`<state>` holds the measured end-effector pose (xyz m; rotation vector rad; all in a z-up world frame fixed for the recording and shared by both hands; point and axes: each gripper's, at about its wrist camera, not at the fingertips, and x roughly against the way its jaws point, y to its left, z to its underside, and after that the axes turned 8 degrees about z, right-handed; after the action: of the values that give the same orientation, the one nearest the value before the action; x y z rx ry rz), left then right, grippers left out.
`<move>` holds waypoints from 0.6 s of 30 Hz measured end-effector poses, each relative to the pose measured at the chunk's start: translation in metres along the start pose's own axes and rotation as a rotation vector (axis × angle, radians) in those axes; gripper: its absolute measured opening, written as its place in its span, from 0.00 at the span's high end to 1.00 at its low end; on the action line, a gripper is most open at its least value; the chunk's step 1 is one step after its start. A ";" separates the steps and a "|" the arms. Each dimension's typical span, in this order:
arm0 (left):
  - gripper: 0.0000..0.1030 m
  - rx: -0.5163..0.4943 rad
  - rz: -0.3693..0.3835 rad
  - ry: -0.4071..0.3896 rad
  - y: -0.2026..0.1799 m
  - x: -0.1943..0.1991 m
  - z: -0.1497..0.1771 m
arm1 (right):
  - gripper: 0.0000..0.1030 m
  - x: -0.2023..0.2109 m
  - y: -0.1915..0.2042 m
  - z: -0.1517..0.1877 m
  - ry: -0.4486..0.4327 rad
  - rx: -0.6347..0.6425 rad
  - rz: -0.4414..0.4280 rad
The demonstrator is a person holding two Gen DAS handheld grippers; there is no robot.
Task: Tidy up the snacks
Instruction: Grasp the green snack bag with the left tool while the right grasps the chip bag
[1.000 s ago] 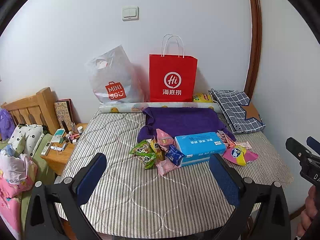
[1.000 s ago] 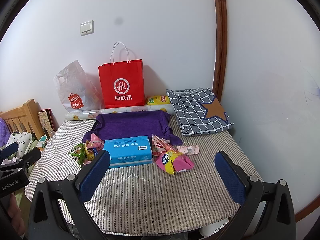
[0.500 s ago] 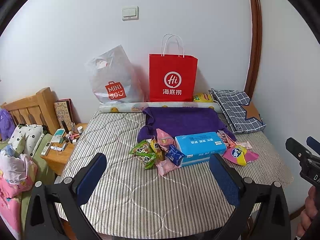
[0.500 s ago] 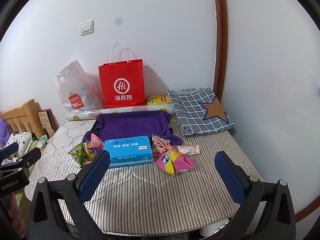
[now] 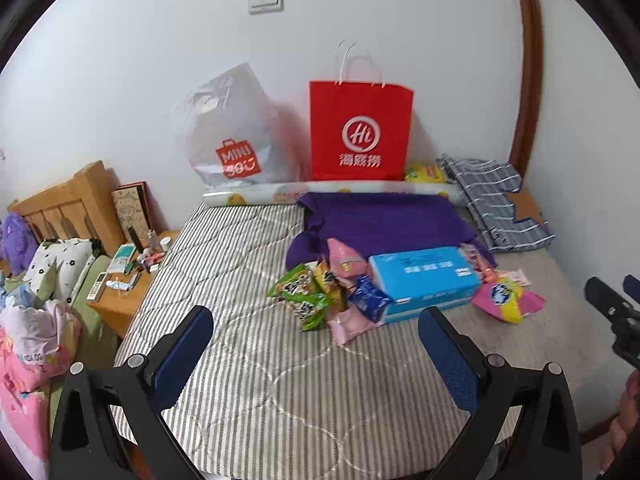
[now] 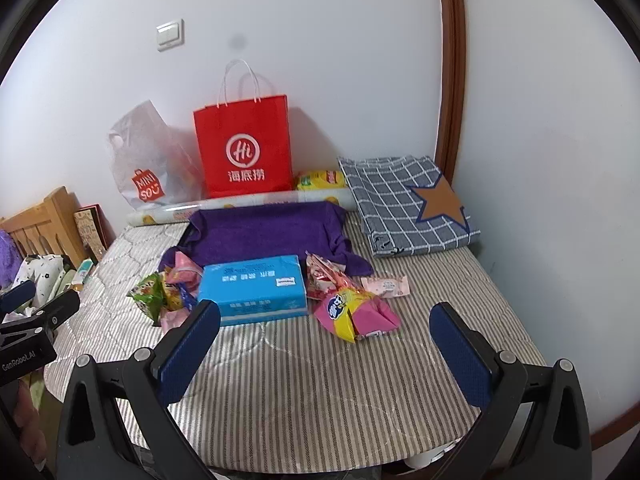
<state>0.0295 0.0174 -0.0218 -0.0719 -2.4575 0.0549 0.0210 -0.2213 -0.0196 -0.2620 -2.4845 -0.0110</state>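
Note:
Snack packets lie on a striped table cover (image 5: pixel 248 380) on both sides of a blue tissue box (image 5: pixel 424 278). Green, yellow, pink and dark blue packets (image 5: pixel 316 296) are heaped at its left. A pink and yellow packet (image 5: pixel 506 298) and small red packets lie at its right. In the right wrist view the box (image 6: pixel 254 288), the left heap (image 6: pixel 164 294) and the pink and yellow packet (image 6: pixel 354 312) also show. My left gripper (image 5: pixel 316 336) is open and empty, short of the heap. My right gripper (image 6: pixel 326 328) is open and empty, short of the box.
A purple cloth (image 5: pixel 384 216), a red paper bag (image 5: pixel 360 132), a grey plastic bag (image 5: pixel 234 140) and a paper roll (image 5: pixel 256 196) sit at the back by the wall. A folded checked cloth (image 6: pixel 404 204) lies back right. A cluttered bedside stand (image 5: pixel 128 276) and bed are at the left.
Both cameras have moved a little forward and lower toward the table. Nothing on the table has moved.

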 end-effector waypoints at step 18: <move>0.00 0.022 -0.030 0.160 0.020 -0.095 0.010 | 0.01 -0.105 -0.019 0.021 0.156 -0.002 0.041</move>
<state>0.0976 0.0312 -0.0909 -0.0292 -2.2966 0.0604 0.0872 -0.2581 -0.0978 -0.3008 -2.3237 -0.0166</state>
